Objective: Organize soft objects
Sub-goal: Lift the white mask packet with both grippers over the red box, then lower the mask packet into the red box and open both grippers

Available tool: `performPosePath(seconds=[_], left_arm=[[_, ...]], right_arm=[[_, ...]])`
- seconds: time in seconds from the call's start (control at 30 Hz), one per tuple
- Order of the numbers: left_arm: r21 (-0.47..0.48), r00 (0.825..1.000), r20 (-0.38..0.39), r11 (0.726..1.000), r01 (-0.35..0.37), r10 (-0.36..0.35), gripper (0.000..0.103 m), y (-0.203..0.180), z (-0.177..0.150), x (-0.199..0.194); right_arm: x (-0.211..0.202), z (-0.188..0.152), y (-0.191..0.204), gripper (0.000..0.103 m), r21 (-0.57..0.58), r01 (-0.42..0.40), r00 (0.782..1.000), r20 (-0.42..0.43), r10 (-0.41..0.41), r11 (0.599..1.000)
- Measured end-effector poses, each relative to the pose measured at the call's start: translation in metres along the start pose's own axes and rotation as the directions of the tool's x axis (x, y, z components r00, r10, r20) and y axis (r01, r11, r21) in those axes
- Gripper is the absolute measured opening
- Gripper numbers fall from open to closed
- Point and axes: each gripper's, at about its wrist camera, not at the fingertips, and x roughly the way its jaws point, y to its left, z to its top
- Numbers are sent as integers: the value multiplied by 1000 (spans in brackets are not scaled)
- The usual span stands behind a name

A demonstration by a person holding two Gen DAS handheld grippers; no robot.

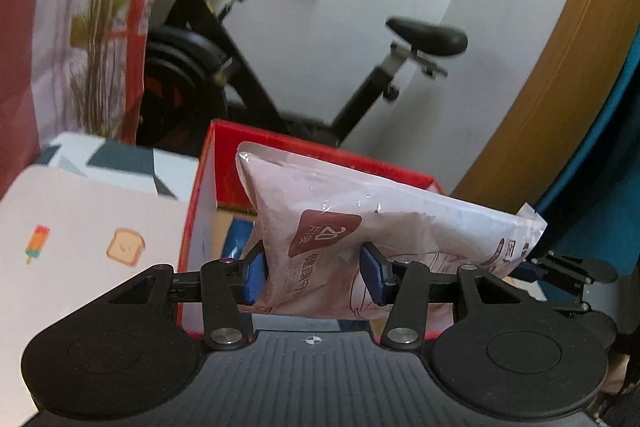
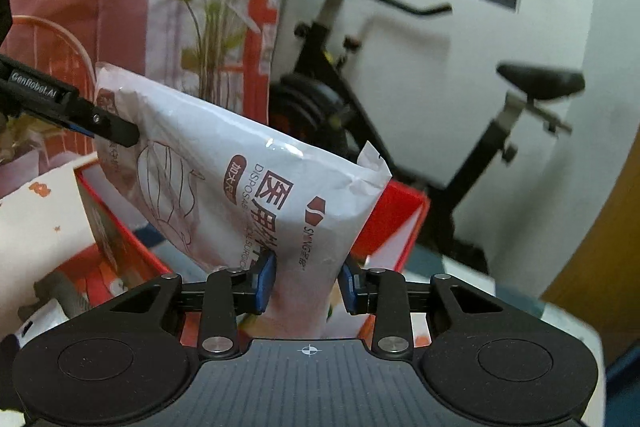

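Clamping one end each, the two black grippers share a soft white plastic pouch of face masks [image 1: 360,219] printed with brown lettering and a line drawing of a mask. The left gripper [image 1: 314,275] has its blue-padded fingers [image 1: 372,273] pressed into the pouch's lower edge, and the plastic bulges between them. The right gripper [image 2: 307,285] pinches the pouch's opposite end between its own blue pads [image 2: 266,279], denting the plastic there.

The pouch hangs in the air above the open red cardboard box [image 1: 208,163], tilted, with one corner higher than the other. Inside that box, under the pouch, something blue and something tan show, too hidden to name.

Beside the box lies a white cloth with small food prints [image 1: 80,227]. Behind the box stands a black exercise bike [image 1: 428,37] against a white wall, and a green leafy plant [image 1: 100,7] rises beyond the box's far-left corner.
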Motion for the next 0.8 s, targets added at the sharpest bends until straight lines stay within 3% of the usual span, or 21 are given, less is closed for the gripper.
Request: performPosePath(seconds=[0.23,0.6,0.67,0.7,0.8], left_arm=[[-22,999,-52,1000,-9,8,52,21,-6,8],[-60,999,-40,998,-12,9,52,32,-11,-12],[-69,1000,-8,998,-1,1,38,34,-9,-22],[-58,1000,1,998,20,-20,26,32,-7,-26],[-17,999,13,999,46,-46,25,22,0,-29]], right_arm=[[6,-5,2,29,52,-56,998,-37,58,997],[6,-7,1,17,57,-114,992,-50,117,992],[6,-8,3,15,44,-121,991,-53,124,992],[6,-8,4,15,39,-123,991,-56,125,992],[7,-8,7,14,25,-123,991,-59,124,992]])
